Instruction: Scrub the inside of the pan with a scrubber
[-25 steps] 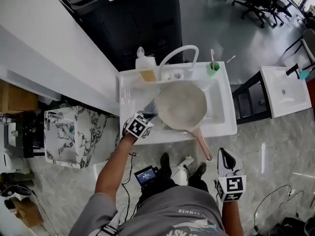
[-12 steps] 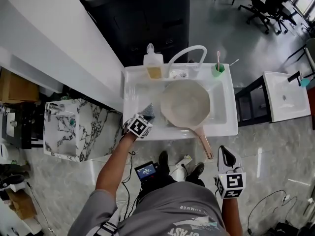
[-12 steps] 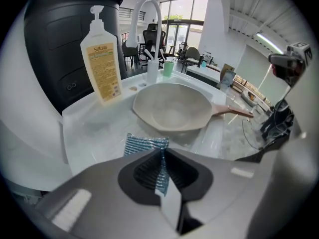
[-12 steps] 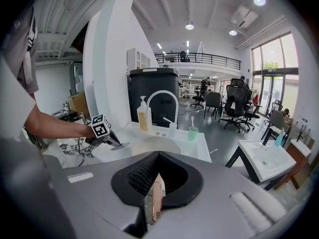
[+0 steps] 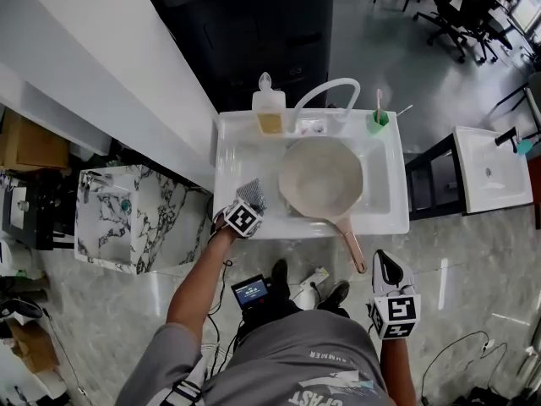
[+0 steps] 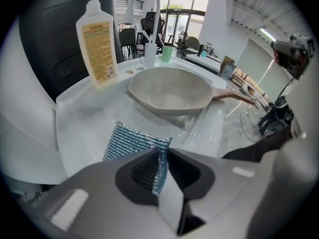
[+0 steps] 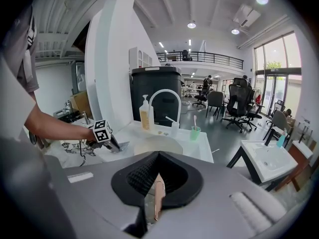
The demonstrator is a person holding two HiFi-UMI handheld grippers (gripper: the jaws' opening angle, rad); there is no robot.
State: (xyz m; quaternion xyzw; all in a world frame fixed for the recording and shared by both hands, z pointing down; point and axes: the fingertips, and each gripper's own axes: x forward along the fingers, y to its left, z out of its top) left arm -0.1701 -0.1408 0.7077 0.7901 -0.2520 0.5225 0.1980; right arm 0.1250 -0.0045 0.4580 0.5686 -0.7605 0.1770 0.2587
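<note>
A pale pan sits in the white sink, and its copper handle sticks out over the front rim. My left gripper is at the sink's left front. It pinches a corner of the blue-grey scrubber, which lies on the ribbed drainboard left of the pan. Its jaws have just been opening, and the scrubber is still between them. My right gripper hangs near the handle's end without touching it. Its jaws stand a narrow slit apart, and nothing is held between them.
A soap bottle, a curved faucet and a green cup with a toothbrush line the sink's back edge. A black bin stands behind, a marble block to the left and a second white basin to the right.
My left gripper has moved left and down with the scrubber, away from the pan's rim to the drainboard. The right gripper has stayed where it was.
</note>
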